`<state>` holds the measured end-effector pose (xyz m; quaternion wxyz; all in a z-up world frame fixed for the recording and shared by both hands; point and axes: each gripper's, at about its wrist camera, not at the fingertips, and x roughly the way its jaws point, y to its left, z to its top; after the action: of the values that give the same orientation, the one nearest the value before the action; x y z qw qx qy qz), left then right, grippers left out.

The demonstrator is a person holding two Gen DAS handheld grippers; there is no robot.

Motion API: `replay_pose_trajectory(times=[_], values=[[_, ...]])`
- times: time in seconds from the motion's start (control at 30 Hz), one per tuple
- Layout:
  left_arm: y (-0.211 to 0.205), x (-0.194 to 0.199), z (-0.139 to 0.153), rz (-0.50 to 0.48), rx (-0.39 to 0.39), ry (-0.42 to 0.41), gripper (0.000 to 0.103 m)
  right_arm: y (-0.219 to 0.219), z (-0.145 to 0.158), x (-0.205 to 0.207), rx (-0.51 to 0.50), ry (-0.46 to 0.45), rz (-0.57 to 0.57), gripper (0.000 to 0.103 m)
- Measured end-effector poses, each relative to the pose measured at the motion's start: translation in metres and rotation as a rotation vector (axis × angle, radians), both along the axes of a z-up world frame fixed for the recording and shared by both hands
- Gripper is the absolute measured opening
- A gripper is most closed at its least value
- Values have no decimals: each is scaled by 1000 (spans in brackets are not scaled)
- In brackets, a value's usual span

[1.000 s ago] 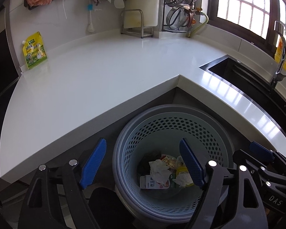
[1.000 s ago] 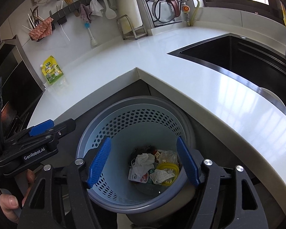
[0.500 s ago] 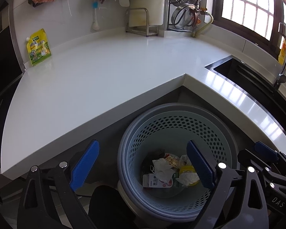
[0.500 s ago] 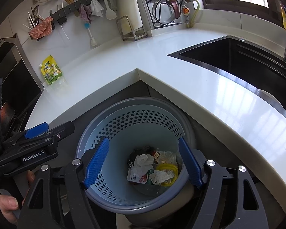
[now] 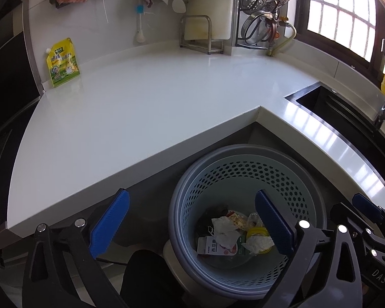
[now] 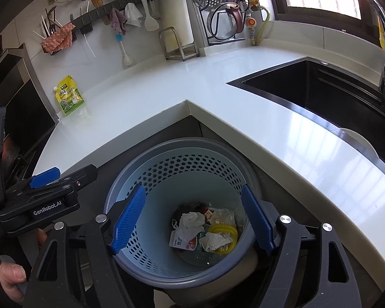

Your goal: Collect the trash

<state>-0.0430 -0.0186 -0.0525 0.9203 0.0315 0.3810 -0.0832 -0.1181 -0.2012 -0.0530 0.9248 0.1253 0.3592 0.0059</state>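
Both grippers' fingers hang empty above the perforated bin: left gripper spreading wider, right gripper parted. Trash lies in the bin's bottom, below the white bench.

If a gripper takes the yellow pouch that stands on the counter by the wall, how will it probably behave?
The yellow pouch looks like soft film with a corner spout, so it would probably bend and bulge under the pads, not stay stiff. Its glossy skin may be slippery. It stands upright against the wall on the white counter, so a push would likely tip it over.
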Motion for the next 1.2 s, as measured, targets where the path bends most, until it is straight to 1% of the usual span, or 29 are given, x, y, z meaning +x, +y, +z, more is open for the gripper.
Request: replay_pose_trajectory(times=[0.27,0.57,0.97,1.2], values=[[-1,-3,1,9,12,-3,97,2,1,-1,-4,-1,-4,74],[3,-3,1,34,5,5,97,2,7,-4,-16,-17,-17,75],[6,-7,5,61,13,-18,97,5,11,-6,-20,-22,-12,75],[5,-8,5,58,20,-17,97,9,13,-5,-23,-23,0,75]])
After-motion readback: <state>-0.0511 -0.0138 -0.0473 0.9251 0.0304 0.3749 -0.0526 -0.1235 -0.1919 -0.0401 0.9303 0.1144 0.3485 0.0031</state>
